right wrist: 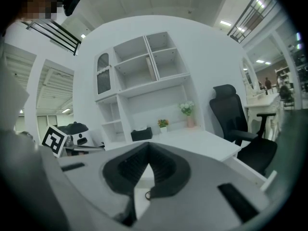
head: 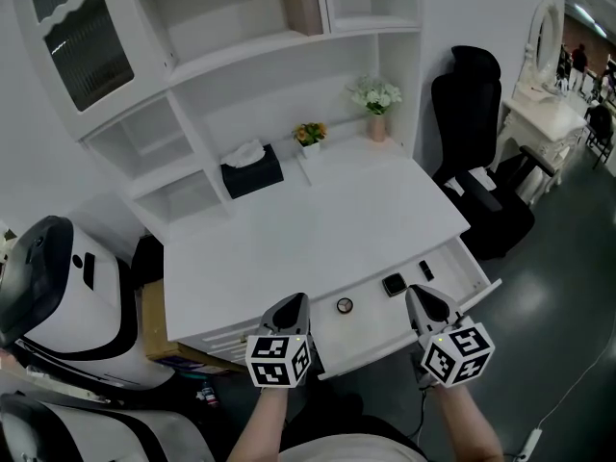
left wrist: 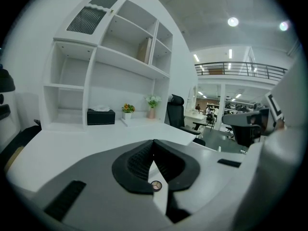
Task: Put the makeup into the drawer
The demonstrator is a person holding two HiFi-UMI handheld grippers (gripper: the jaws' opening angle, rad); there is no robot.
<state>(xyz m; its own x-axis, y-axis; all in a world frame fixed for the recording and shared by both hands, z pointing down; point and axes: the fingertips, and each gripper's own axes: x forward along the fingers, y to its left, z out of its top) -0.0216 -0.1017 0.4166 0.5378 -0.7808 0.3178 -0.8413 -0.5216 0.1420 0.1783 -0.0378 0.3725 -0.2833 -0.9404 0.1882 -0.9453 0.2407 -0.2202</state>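
Note:
The white desk's drawer [head: 373,327] stands pulled out at the front edge. Inside it lie a small round compact [head: 345,305], a square black compact [head: 394,284] and a slim black makeup piece [head: 425,270]. My left gripper [head: 294,306] hovers over the drawer's left part, shut and holding nothing. My right gripper [head: 421,298] hangs over the drawer's right part, just in front of the black compact, also shut and empty. In the left gripper view the shut jaws [left wrist: 154,143] meet in a point, and the round compact [left wrist: 155,186] shows below them. The right gripper view shows its jaws [right wrist: 149,146] closed.
On the desk's back stand a black tissue box [head: 252,171], a small flower pot [head: 309,135] and a vase of white flowers [head: 376,99]. A black office chair [head: 481,162] is to the right. A white and black machine [head: 58,287] and a cardboard box [head: 156,327] are at the left.

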